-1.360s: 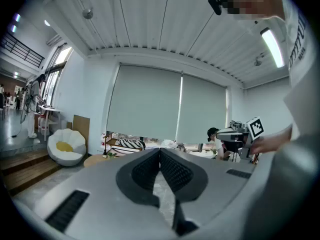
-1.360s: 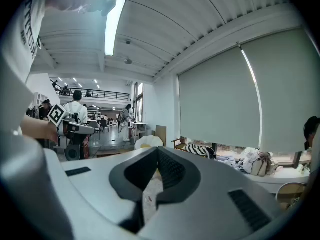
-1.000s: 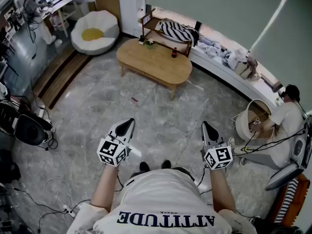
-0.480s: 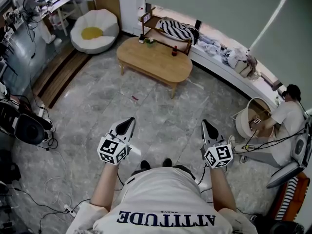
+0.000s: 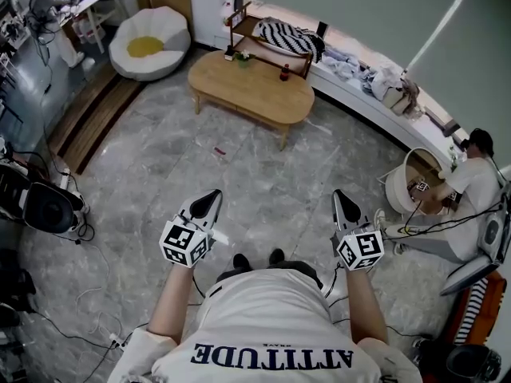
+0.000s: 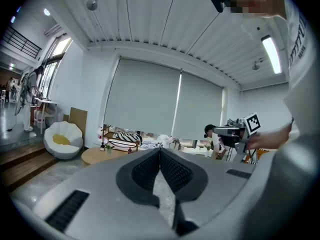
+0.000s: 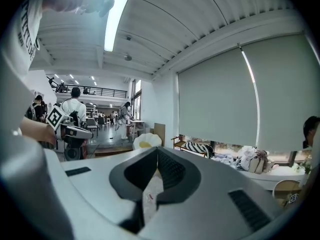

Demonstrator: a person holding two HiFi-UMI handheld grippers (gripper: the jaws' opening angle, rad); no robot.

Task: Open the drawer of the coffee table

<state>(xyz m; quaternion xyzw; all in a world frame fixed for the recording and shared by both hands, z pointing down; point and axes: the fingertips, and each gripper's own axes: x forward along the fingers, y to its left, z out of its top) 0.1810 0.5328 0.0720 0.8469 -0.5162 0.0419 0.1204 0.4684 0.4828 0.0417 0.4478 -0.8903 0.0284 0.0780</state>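
Observation:
The oval wooden coffee table [image 5: 251, 92] stands far ahead across the stone floor, and its drawer cannot be made out from here. My left gripper [image 5: 212, 197] is held out in front of the body, jaws shut and empty. My right gripper [image 5: 341, 197] is level with it on the other side, also shut with nothing between its jaws. Both point toward the table and are well short of it. In the left gripper view the table [image 6: 98, 155] shows small, just over the jaws.
A white round chair with a yellow cushion [image 5: 149, 45] stands at the table's left. Behind the table is a wooden shelf with a striped cushion [image 5: 279, 45]. A person [image 5: 471, 190] sits by a round basket [image 5: 409, 186] at the right. Black equipment [image 5: 46, 208] and cables lie left.
The table and the room have slid slightly up the head view as the person moves. Both grippers stay shut, side by side in front of the body.

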